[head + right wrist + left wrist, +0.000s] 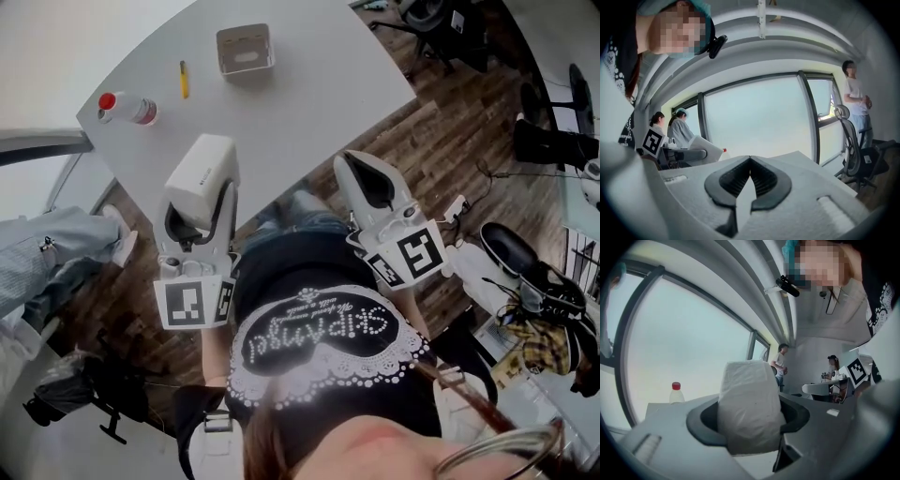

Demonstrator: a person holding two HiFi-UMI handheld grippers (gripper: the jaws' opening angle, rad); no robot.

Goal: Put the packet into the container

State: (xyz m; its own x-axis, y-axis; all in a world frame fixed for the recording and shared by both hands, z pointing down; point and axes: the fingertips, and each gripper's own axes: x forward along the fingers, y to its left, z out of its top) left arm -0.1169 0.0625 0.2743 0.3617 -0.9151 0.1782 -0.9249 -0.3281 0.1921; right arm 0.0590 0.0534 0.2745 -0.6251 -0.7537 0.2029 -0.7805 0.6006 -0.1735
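Note:
A white packet [201, 173] is clamped in my left gripper [199, 211], held in the air over the near edge of the grey table [309, 103]. In the left gripper view the packet [750, 404] stands upright and fills the gap between the dark jaws. The container [246, 49], a small pale open box, sits at the far side of the table, well beyond the packet. My right gripper [361, 171] hovers by the table's near right edge. Its jaws are shut tip to tip with nothing in them [750, 160].
A red-capped bottle [127, 108] lies at the table's left edge and a yellow pen [184, 79] between it and the container. Office chairs [548, 141] and clutter stand on the wooden floor at right. People stand and sit in the background.

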